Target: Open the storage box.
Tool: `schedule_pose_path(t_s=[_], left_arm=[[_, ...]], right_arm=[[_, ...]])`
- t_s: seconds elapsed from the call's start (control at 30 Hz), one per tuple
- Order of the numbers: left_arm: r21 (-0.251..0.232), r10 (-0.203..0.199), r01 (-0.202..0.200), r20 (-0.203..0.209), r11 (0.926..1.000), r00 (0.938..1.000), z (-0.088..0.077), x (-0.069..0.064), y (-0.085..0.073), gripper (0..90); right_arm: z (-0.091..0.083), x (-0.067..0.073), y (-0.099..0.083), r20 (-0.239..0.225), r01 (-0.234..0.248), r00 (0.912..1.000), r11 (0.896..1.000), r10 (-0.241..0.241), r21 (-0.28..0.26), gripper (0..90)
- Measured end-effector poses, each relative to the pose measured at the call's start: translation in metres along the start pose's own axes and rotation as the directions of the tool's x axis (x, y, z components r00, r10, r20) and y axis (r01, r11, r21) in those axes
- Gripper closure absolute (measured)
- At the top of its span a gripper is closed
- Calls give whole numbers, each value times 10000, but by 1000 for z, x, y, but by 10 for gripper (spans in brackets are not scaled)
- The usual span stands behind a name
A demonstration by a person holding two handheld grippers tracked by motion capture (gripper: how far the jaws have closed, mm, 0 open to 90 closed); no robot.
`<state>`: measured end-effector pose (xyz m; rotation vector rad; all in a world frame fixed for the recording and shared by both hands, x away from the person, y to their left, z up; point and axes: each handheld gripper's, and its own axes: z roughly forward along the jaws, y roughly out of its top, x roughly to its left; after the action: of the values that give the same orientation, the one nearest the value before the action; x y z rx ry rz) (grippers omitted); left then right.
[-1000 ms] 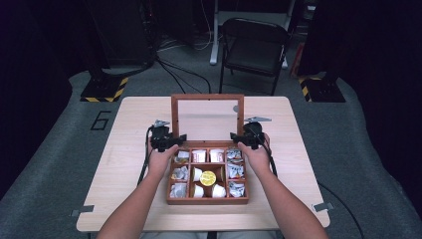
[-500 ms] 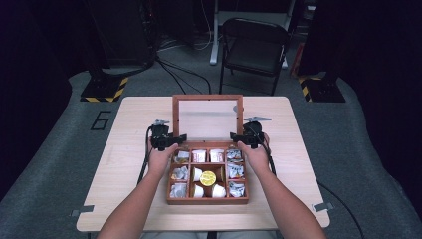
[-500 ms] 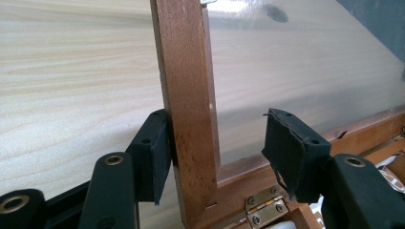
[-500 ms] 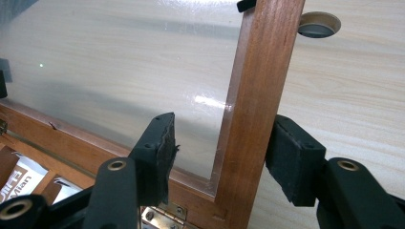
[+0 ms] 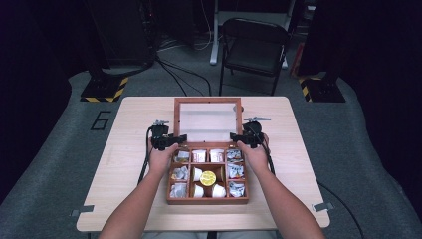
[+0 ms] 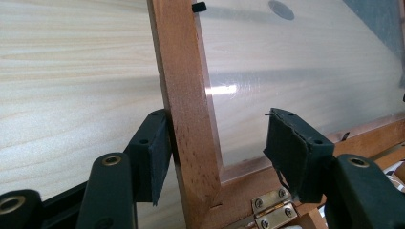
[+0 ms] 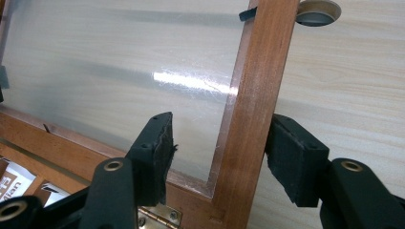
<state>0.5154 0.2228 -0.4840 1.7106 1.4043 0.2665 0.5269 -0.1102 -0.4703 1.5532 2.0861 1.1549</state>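
Your left gripper (image 6: 215,152) straddles the lid (image 5: 208,121) frame's left rail, jaws just opening, one pad touching, the other clear; your right gripper (image 7: 219,157) straddles the right rail, likewise opening, inner pad clear; the lid lies flat on the table (image 5: 129,164) behind the box (image 5: 208,199); packets (image 5: 236,172) and a yellow disc (image 5: 208,178) fill its compartments; a chair (image 5: 254,50) stands beyond.

Smooth wooden lid frame (image 6: 184,95), glossy clear pane (image 6: 296,71), brass hinge (image 6: 272,210).
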Motion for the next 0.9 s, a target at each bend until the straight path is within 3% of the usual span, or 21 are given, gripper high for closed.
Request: schedule_pose_path(t_s=[0.33, 0.9], left_arm=[[72, -235, 235, -44, 9997, 9997, 3, 1, 0, 411], [115, -266, 266, -4, 9996, 9996, 3, 2, 0, 409]], right_arm=[[3, -2, 0, 22, -252, 9997, 9996, 252, 157, 423], [4, -2, 0, 1, -391, 9992, 9990, 391, 195, 422]])
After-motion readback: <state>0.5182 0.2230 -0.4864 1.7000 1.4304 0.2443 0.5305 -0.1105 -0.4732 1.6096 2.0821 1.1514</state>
